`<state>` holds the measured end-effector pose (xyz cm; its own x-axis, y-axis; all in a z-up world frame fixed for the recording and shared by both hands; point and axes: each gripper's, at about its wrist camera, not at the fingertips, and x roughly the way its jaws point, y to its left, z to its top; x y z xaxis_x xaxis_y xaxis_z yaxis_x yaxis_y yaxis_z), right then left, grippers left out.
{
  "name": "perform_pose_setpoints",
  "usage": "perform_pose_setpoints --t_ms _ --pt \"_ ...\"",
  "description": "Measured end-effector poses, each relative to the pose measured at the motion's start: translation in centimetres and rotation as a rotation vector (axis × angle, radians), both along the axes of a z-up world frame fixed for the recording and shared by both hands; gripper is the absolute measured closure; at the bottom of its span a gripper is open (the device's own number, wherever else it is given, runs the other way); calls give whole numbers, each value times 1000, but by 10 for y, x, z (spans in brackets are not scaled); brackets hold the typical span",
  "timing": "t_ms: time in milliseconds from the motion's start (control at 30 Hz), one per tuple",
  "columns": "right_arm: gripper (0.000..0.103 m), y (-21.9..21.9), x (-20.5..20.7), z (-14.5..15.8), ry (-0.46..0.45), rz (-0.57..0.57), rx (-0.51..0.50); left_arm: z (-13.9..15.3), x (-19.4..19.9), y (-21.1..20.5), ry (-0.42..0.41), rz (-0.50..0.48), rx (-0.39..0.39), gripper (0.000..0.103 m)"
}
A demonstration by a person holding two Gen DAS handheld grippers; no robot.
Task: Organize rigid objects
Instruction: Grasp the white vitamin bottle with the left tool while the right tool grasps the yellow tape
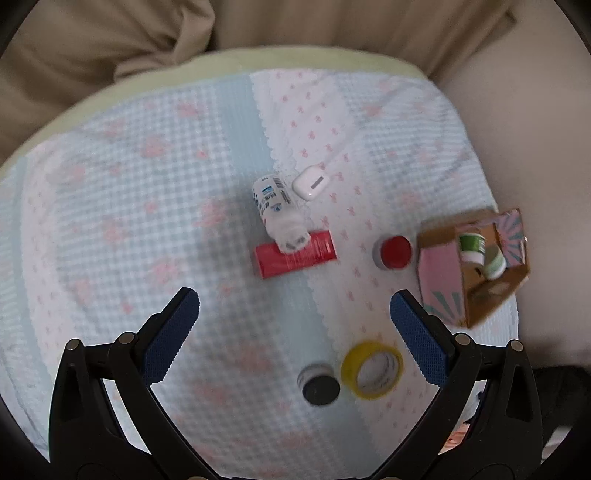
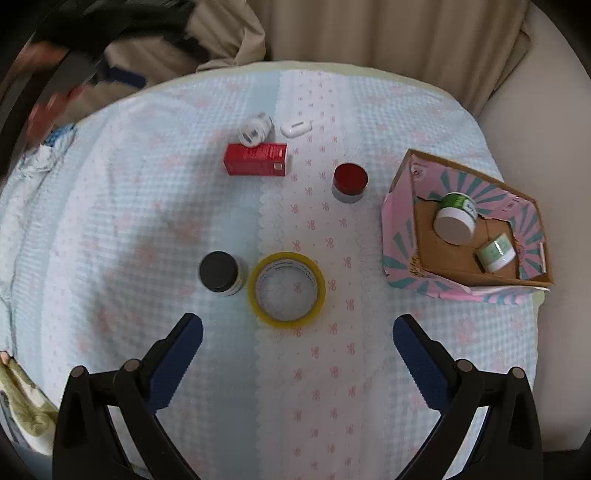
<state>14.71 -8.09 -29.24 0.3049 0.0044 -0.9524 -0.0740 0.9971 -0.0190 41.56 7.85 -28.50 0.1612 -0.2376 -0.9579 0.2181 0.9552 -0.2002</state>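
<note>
On the cloth-covered table lie a red box [image 2: 256, 159], a white bottle [image 2: 254, 129] on its side behind it, a white earbud case [image 2: 296, 127], a red-lidded jar [image 2: 349, 182], a black-lidded jar [image 2: 221, 273] and a yellow tape roll [image 2: 286, 289]. A pink cardboard box [image 2: 402, 206] at the right holds two green-labelled jars [image 2: 455, 218]. My right gripper [image 2: 297, 332] is open and empty, just in front of the tape roll. My left gripper [image 1: 294, 306] is open and empty, above the red box [image 1: 295, 254], tape roll [image 1: 372, 369] and black-lidded jar [image 1: 320, 384].
The checked cloth [image 2: 110, 240] covers a round table with beige cushions [image 2: 406, 33] behind and to the right. The pink box [image 1: 441, 275] sits at the table's right edge in the left wrist view. A white cable [image 1: 354, 125] runs from the earbud case [image 1: 311, 183].
</note>
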Motion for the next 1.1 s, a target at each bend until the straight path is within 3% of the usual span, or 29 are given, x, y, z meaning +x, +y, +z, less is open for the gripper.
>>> perform_pose_setpoints --t_ms 267,467,600,700,867,967,1100 --pt "0 -2 21 -69 38 -28 5 -101 87 -8 213 114 -34 0" --pt "0 7 28 -120 100 47 -21 -169 120 -22 361 122 16 2" --pt "0 7 34 -143 125 62 -31 -198 132 -24 430 152 8 3" --pt "0 5 38 -151 123 80 4 -214 134 -29 487 158 -7 15" --pt "0 12 45 -164 132 159 -17 -222 135 -37 504 134 25 16" --pt "0 15 47 -169 136 191 -8 -224 143 -43 508 124 55 27" --pt "0 17 54 -175 142 209 3 -220 154 -52 493 77 75 56"
